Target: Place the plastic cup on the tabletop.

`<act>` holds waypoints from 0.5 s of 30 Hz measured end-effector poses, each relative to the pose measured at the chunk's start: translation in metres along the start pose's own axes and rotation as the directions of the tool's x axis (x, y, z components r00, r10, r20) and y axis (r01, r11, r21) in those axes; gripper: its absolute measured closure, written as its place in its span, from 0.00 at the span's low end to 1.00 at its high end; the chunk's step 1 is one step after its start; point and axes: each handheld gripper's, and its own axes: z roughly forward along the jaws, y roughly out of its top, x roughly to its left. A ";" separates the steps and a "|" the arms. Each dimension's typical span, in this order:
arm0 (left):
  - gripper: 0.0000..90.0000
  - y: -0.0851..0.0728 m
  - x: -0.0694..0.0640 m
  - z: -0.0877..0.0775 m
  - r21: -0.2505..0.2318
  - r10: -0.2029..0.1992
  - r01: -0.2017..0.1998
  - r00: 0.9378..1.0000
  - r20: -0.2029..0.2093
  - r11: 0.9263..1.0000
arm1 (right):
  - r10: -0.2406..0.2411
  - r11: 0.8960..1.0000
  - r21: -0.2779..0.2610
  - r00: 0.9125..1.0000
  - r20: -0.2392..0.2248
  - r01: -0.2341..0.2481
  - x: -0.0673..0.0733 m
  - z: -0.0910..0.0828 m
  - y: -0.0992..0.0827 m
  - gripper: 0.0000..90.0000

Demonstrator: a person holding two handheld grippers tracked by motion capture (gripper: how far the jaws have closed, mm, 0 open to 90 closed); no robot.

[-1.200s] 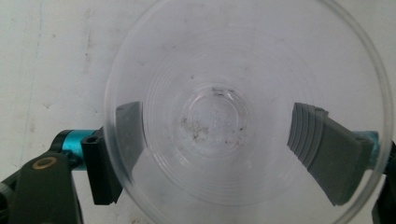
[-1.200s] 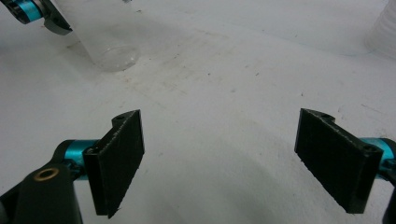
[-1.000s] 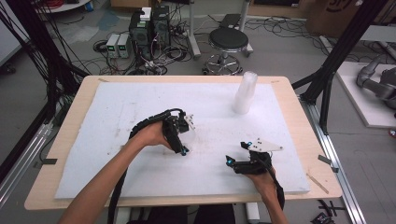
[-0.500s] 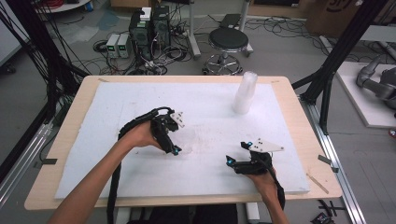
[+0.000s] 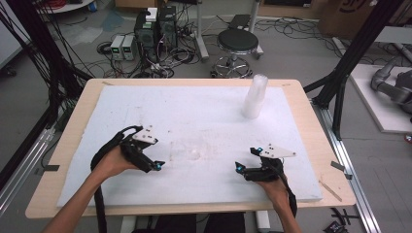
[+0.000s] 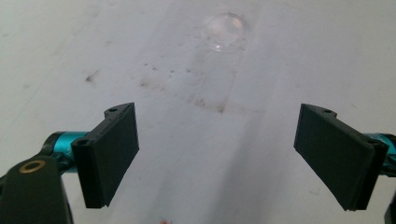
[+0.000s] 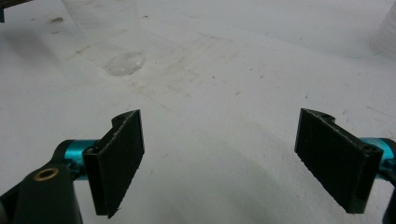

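Note:
A clear plastic cup [image 5: 188, 149] lies on its side in the middle of the white board [image 5: 204, 116]. Its mouth faces my left gripper [image 5: 154, 165], and its round base [image 6: 226, 29] points away. That gripper hovers left of the cup, apart from it. Its jaws have just opened a little wider and nothing is between them. In the left gripper view the left gripper [image 6: 217, 135] looks along the cup. My right gripper [image 5: 248, 158] rests open near the front right of the board. In the right gripper view the right gripper [image 7: 219, 135] has the cup [image 7: 122, 60] ahead to the left.
A stack of clear cups [image 5: 255, 96] stands upright at the back right of the board. The board lies on a wooden table [image 5: 316, 145]. Behind the table are a stool [image 5: 238, 43] and cabled equipment [image 5: 155, 29] on the floor.
My left gripper has moved left and toward the front edge, away from the cup on the board. The right gripper has not moved.

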 end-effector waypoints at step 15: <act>0.16 -0.074 -0.017 -0.011 -0.443 -0.246 0.159 0.958 -0.147 0.882 | 0.001 0.997 -0.075 1.000 0.026 0.001 0.002 -0.007 -0.003 0.17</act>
